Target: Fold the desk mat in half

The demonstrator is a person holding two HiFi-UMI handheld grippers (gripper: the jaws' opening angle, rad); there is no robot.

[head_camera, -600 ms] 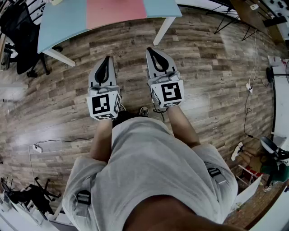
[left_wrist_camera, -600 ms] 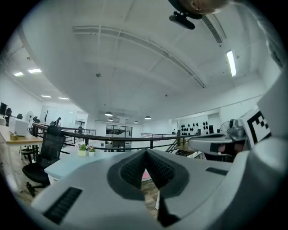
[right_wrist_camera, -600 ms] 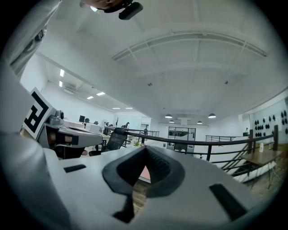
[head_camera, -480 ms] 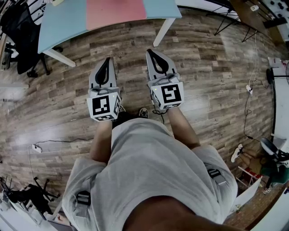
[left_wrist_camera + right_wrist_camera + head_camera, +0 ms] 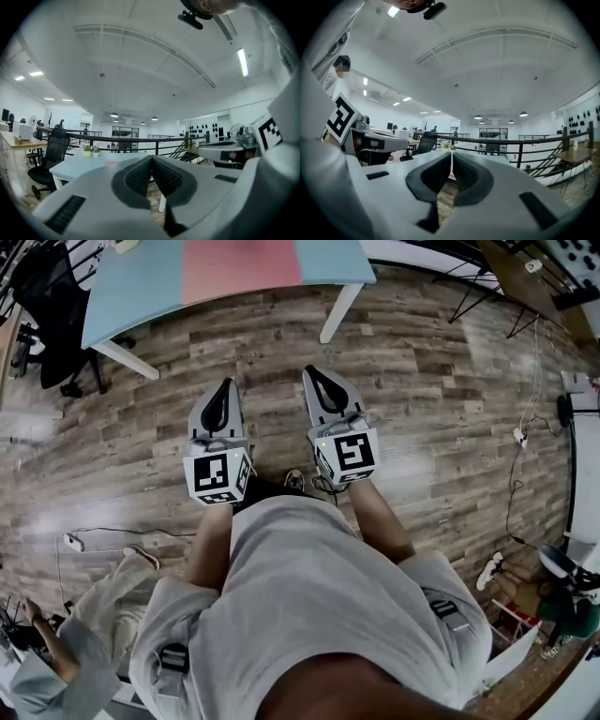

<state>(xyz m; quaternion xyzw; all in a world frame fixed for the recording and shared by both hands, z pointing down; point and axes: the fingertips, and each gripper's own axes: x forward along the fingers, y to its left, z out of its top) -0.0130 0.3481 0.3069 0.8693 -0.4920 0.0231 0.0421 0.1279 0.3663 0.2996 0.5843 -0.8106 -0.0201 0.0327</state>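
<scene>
From my head camera, I hold both grippers level over the wood floor (image 5: 450, 409), on the near side of the table (image 5: 141, 292) and well short of it. My left gripper (image 5: 223, 385) and my right gripper (image 5: 312, 373) sit side by side, tips towards the table. The pink desk mat (image 5: 242, 268) lies flat across the middle of the table top. A black office chair (image 5: 47, 315) stands at the table's left end.

In the left gripper view, my jaws are pressed together at the tips with nothing between them. The table is ahead of them, with the mat a thin pink strip on its top and small potted plants (image 5: 86, 150) at its far edge.

In the right gripper view, the jaws are likewise closed and empty. The table lies straight beyond them.
</scene>
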